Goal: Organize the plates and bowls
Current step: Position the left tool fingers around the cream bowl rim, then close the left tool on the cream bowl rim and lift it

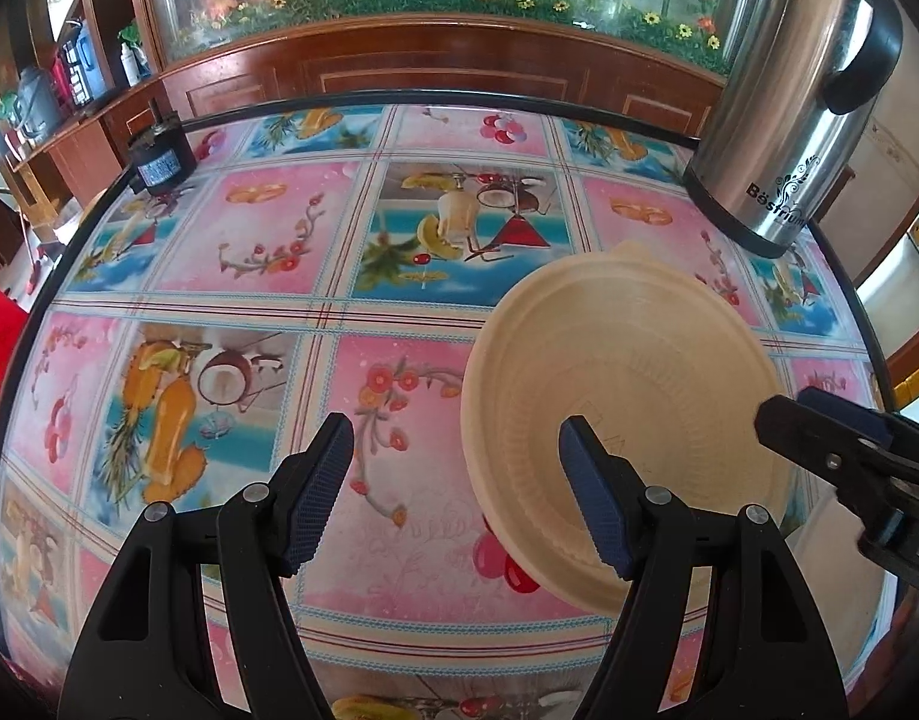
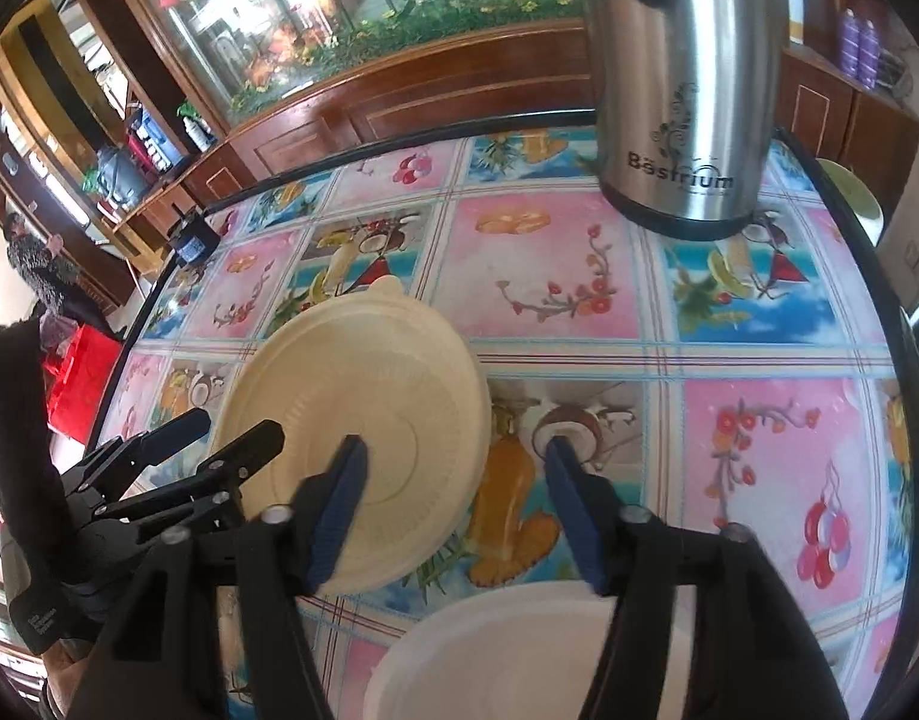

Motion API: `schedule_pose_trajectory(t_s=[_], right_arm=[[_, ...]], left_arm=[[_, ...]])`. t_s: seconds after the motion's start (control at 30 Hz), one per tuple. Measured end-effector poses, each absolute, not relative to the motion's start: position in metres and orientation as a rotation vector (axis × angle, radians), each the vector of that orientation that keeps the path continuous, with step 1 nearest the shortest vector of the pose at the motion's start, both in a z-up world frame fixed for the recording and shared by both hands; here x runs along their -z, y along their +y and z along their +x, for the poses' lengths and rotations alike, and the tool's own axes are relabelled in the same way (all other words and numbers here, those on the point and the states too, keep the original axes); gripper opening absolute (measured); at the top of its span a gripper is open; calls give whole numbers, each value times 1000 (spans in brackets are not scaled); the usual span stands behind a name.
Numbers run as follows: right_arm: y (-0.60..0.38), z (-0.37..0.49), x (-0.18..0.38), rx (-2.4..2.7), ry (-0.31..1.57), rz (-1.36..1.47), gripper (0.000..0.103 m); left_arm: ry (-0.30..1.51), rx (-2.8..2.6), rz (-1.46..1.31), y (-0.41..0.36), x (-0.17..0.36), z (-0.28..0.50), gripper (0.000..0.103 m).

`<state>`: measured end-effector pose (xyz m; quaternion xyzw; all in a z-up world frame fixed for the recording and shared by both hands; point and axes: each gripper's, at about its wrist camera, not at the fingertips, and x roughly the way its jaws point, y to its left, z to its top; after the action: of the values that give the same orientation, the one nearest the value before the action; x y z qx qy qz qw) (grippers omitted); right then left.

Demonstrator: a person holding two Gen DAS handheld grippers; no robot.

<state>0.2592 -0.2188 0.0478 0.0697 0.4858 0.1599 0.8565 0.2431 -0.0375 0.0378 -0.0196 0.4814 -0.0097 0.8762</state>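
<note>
Two grippers — left gripper (image 1: 456, 495) and right gripper (image 2: 453, 516) — both gaping, pinching nothing; white bowl (image 2: 519, 654) showing lower centre in right view only.

A home dining room: floral-clothed table (image 1: 399, 312), wooden aquarium cabinet (image 1: 435, 60), thermos (image 1: 777, 120).

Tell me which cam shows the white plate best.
Right wrist view: the white plate fills the bottom centre, below the right claw, partly hidden by its arms. The left wrist view shows none of it, only the cream plate.

Matt cream plastic plate (image 1: 627, 396), glossy printed tablecloth (image 1: 339, 228), shiny steel kettle (image 1: 783, 90), polished wood cabinet (image 1: 435, 66).
</note>
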Motion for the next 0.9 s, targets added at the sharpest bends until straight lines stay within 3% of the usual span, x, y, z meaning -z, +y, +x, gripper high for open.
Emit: schedule_pose_trajectory(t_s=[0.1,0.13,0.17,0.2,0.3,0.9], right_arm=[[-216,264,-42,-344,1032,144,41],[-216,265,-41,-344,1032,150,32],[-217,266,-40,-344,1031,154,25],[-217,266,-38,-345,1031,154,21],[-217,261,-37,-353,1028,158,16],[-199,210,-50,-383,1008,148,16]], left_arm=[[1010,31,-52,-38,-36,245,69],[1004,32,-60,-37,-36,245,50],[1009,29,-65,-36,-35,245,22],[1028,31,-69,-35,-34,246,15],[1028,40,-58,-35,-35,244,14],[987,8,-66,-14,-59,178,14]])
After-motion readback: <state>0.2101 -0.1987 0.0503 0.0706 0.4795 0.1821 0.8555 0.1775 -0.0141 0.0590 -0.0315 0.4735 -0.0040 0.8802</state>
